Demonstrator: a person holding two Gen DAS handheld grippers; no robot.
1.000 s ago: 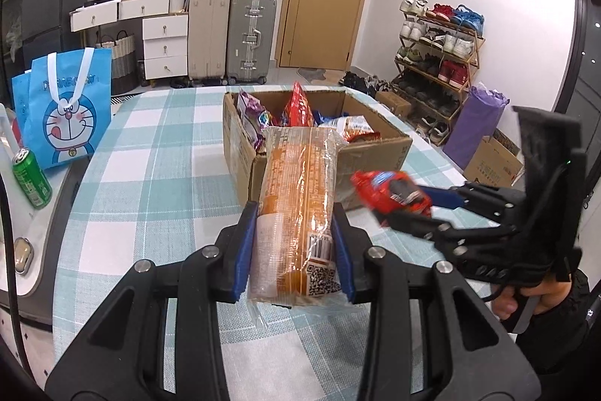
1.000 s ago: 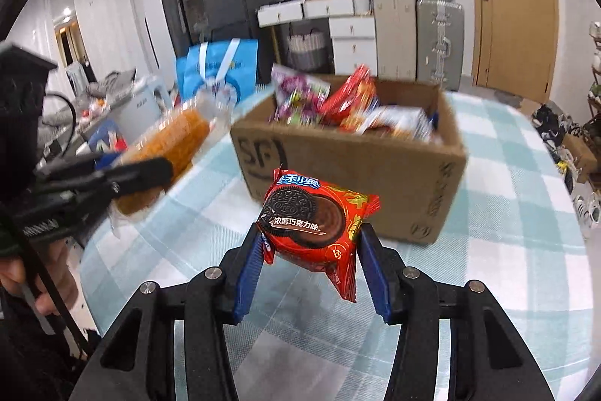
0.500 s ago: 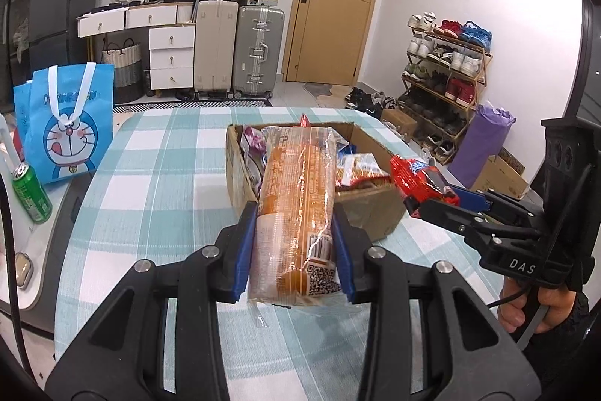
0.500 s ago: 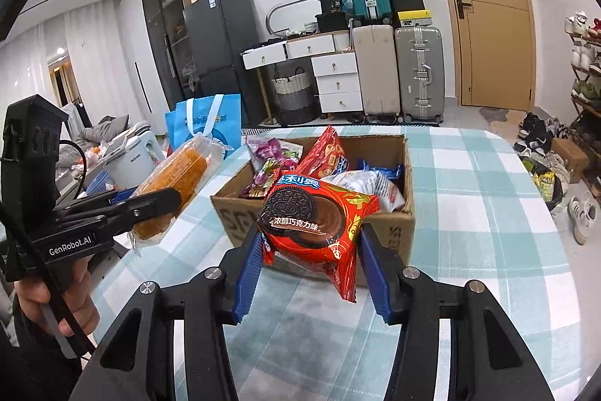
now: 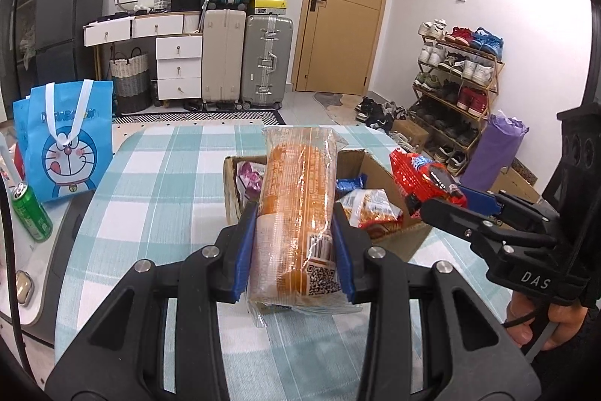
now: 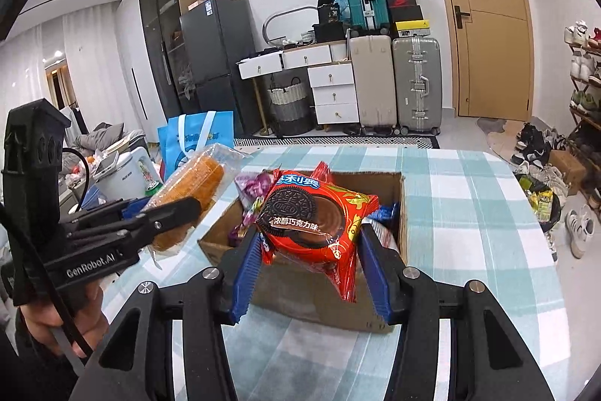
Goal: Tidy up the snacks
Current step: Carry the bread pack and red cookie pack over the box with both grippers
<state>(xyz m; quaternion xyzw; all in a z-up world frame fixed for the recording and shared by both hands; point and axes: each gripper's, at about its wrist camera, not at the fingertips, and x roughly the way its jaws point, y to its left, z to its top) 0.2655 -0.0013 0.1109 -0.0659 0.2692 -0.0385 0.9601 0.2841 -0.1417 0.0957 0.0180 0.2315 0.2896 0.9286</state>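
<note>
Nearest the cameras, the left gripper [image 5: 295, 250] clamps a long orange biscuit pack [image 5: 296, 209], and the right gripper [image 6: 310, 265] clamps a red Oreo packet [image 6: 315, 217], both held above the snack-filled cardboard box [image 6: 300, 295] on the checked tablecloth [image 5: 150, 183].

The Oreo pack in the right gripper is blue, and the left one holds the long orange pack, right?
Not quite: the Oreo pack is red, not blue, as the right wrist view shows. The right gripper does hold it, and the left gripper holds the long orange pack.
</note>
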